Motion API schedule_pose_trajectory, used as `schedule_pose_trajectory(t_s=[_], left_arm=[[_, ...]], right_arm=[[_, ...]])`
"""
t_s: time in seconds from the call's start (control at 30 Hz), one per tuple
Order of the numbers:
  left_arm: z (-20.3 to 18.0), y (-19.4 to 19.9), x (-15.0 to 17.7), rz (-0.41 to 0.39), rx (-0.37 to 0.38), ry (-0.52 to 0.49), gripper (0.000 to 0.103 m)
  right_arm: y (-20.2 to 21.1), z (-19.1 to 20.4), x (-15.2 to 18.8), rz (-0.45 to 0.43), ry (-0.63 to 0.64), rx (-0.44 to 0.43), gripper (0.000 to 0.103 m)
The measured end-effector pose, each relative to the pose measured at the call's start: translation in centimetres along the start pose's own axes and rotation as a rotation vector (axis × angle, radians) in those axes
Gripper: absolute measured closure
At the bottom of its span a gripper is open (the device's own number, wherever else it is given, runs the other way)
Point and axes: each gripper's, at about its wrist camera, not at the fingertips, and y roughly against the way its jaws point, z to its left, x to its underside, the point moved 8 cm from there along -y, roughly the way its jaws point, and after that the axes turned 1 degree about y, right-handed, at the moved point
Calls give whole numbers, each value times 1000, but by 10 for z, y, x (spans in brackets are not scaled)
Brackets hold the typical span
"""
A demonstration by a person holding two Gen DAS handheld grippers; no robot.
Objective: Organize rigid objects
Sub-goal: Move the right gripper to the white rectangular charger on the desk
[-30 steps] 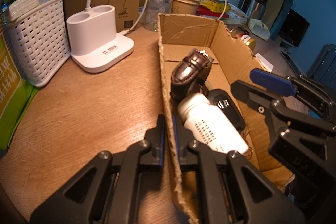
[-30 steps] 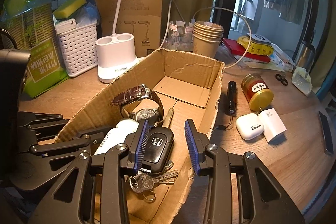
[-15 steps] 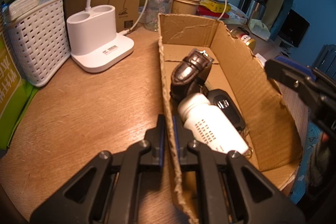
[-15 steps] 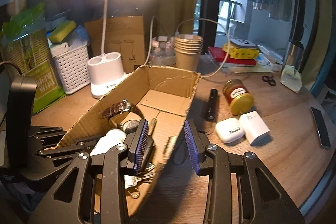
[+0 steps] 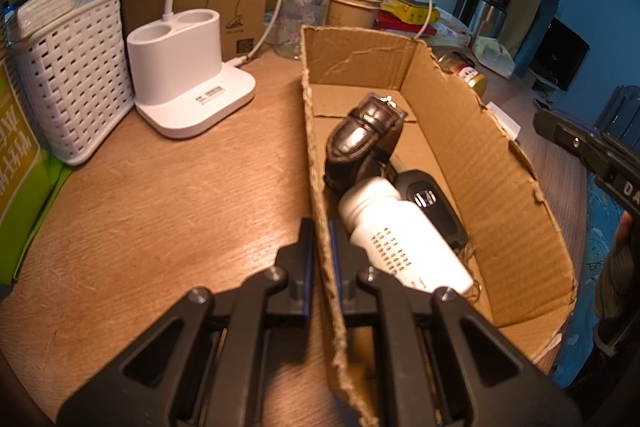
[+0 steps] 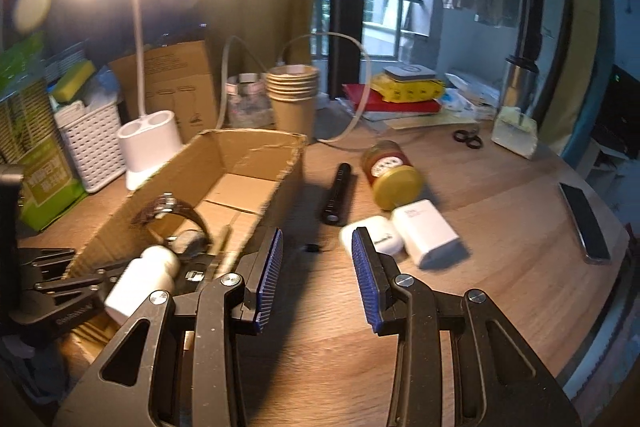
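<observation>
A cardboard box lies on the wooden desk, and my left gripper is shut on its left wall. Inside the box are a brown leather watch, a white bottle and a black car key. My right gripper is open and empty, hovering over the desk just right of the box. Ahead of it lie a black flashlight, a white earbud case, a white charger and a yellow-lidded jar.
A white lamp base, a white woven basket and stacked paper cups stand behind the box. A phone lies near the desk's right edge, scissors and books further back.
My right gripper has pulled out of the box and moved right, over the desk; the car key it hovered over stays in the box. My left gripper keeps its grip on the box wall.
</observation>
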Motion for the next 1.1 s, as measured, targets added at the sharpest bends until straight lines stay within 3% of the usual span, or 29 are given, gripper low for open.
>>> schedule_pose_trajectory(t_s=[0.47, 0.8, 1.1], left_arm=[[0, 0, 0, 0, 1, 0, 95], [0, 0, 0, 0, 1, 1, 95], [0, 0, 0, 0, 1, 1, 95]], right_arm=[[-17, -62, 10, 24, -67, 117, 64], [-42, -79, 11, 52, 4, 200, 54], [-64, -82, 9, 80, 32, 170, 52]])
